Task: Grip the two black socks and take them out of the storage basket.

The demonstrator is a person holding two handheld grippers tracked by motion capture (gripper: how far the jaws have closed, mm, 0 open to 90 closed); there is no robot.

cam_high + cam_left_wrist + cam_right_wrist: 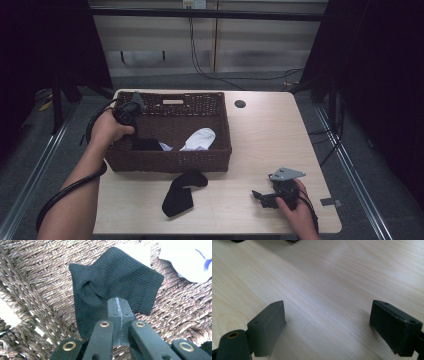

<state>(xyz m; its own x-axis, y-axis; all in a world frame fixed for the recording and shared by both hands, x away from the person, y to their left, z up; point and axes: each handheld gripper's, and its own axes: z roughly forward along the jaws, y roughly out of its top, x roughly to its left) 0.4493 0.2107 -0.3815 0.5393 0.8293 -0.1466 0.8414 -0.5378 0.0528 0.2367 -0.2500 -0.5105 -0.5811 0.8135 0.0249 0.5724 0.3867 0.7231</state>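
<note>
A brown wicker basket (170, 162) stands on the left half of the table. My left gripper (135, 131) reaches down into its left end. Its jaws (117, 302) are pressed together on a bunched fold of a black sock (125, 277) that lies against the woven floor (30, 285). A white sock (201, 137) lies in the middle of the basket, and its edge (190, 262) appears in the left gripper view. A second black sock (179, 194) lies on the table in front of the basket. My right gripper (261, 196) rests low at the front right, open over bare wood (328, 307).
The light wooden table (260, 140) has a round cable hole (240, 104) behind the basket on the right. Dark curtains flank both sides. Cables trail on the floor at the back. A small grey tag (331, 202) sits near the table's front right corner.
</note>
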